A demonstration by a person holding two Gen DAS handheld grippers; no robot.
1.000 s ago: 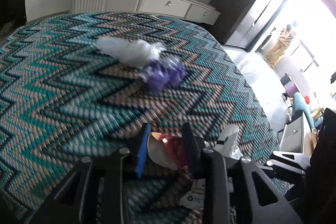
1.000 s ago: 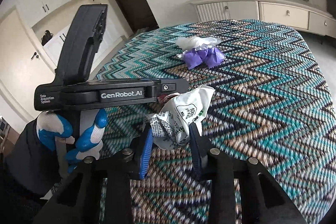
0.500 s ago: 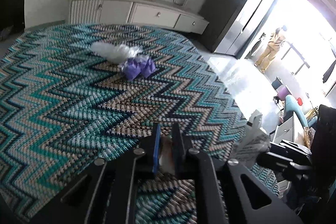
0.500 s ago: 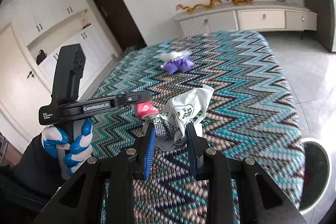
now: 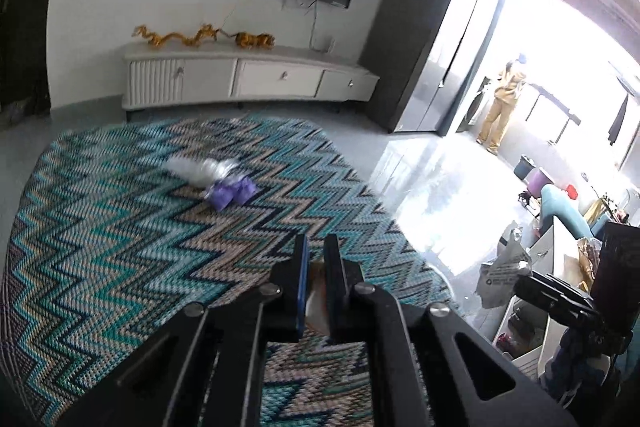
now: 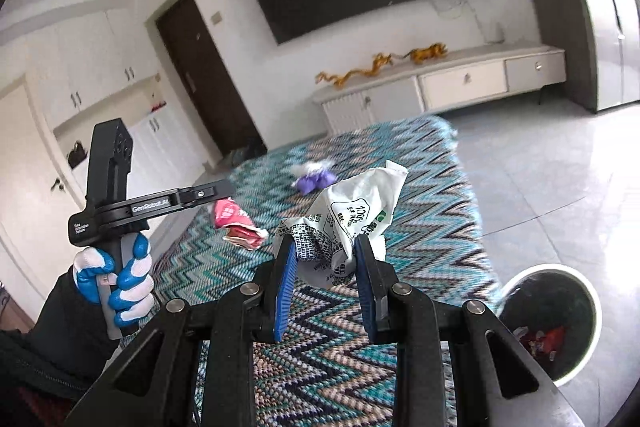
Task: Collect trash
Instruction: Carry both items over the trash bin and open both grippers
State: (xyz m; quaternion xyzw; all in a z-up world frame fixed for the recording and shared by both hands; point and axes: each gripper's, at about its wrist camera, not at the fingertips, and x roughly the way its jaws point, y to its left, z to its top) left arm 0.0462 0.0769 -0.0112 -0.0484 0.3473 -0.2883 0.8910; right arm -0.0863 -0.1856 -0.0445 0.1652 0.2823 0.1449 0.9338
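My left gripper [image 5: 316, 259] is shut on a red and white wrapper [image 5: 316, 297], held above the zigzag tablecloth [image 5: 100, 247]; the wrapper shows in the right wrist view [image 6: 236, 223] hanging from that gripper. My right gripper [image 6: 325, 251] is shut on a crumpled white printed wrapper [image 6: 356, 211], also seen at the right edge of the left wrist view [image 5: 502, 275]. A purple wrapper [image 5: 232, 191] and a clear plastic bag [image 5: 200, 167] lie on the table further away.
A white trash bin [image 6: 560, 319] with a dark liner and some trash stands on the floor right of the table. A white sideboard [image 5: 248, 79] with gold dragon figures stands along the far wall. A person [image 5: 500, 103] stands by the bright window.
Both grippers have risen and pulled back from the table with their wrappers. The left gripper closed tighter on the red wrapper. The trash bin has come into the right wrist view.
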